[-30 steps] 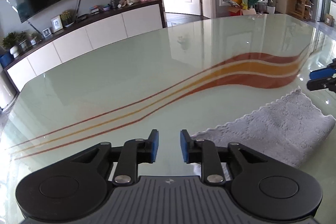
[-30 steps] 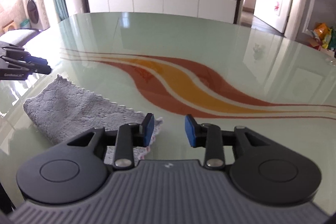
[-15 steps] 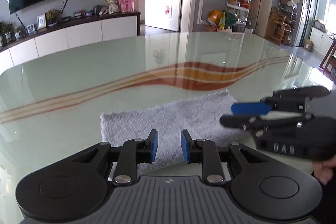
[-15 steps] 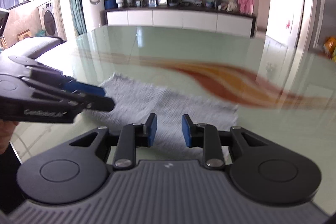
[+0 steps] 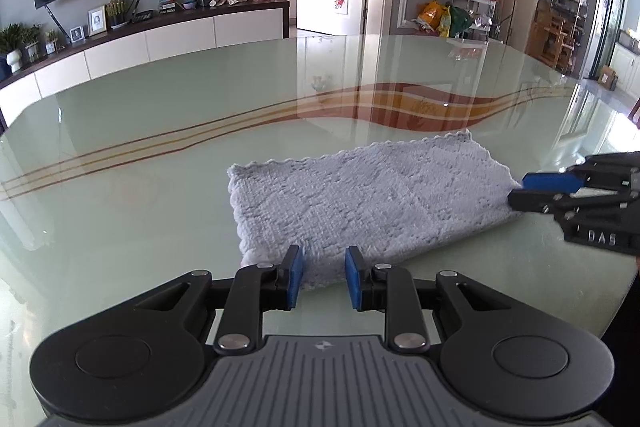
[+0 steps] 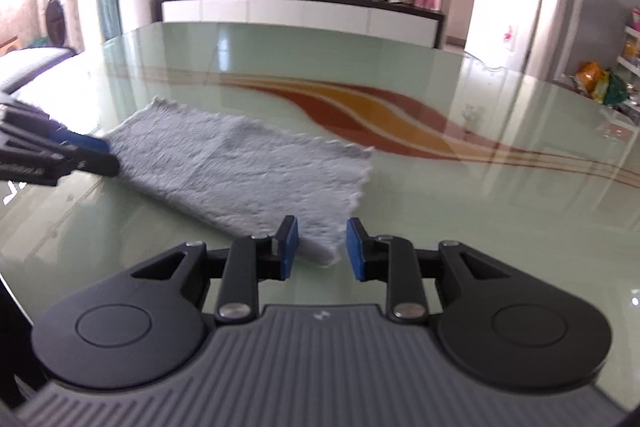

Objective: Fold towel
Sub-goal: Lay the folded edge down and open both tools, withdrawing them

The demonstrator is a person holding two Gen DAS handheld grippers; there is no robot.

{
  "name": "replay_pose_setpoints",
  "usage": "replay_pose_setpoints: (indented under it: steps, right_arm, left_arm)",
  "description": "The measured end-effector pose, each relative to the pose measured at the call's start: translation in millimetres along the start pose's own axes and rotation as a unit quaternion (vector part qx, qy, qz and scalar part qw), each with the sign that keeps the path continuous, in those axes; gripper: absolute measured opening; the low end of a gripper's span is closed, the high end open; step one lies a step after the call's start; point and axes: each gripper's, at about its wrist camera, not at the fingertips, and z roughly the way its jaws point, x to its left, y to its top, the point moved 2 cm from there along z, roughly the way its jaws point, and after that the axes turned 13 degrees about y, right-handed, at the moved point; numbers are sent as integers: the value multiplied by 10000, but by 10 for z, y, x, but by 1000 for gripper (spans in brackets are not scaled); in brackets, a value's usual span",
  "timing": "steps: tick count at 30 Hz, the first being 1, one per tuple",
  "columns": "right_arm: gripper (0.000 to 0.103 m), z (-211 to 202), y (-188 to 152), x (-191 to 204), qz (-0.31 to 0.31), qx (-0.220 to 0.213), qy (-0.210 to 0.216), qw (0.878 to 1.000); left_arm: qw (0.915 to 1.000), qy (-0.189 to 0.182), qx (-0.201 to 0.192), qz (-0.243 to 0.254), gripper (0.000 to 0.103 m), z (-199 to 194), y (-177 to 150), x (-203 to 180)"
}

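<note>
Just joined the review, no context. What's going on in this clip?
A person holds a gripper in each hand over a grey towel that lies flat on a glass table, apparently already folded once. The left gripper sits at one short end, the right gripper at the other. Both have their jaws apart with towel edge in the gap, and neither pinches it yet. Looks like the set-up for the next fold.

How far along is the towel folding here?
Partly done, it seems: the grey towel lies flat on the glass table as a long rectangle, its near edge thick as if folded once. In hand: the left gripper and right gripper each sit open at one end of it, gripping nothing yet. Left: pinching the ends and making another fold.
</note>
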Motion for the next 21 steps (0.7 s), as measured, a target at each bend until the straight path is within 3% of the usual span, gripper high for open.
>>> replay_pose_setpoints:
  steps: [3, 8, 11, 21]
  right_arm:
    - [30, 34, 84, 176, -138, -167, 172, 9996]
    - [30, 299, 40, 325, -180, 19, 402, 9990]
    - [31, 286, -60, 260, -161, 85, 347, 9992]
    - [34, 91, -186, -31, 129, 26, 50, 9999]
  left_arm:
    - [9999, -33, -98, 51, 28, -43, 70, -86]
    - [9998, -15, -195, 69, 29, 43, 126, -293]
    - [9999, 111, 43, 66, 30, 142, -5, -170]
    - [9982, 408, 182, -406, 32, 38, -139, 320]
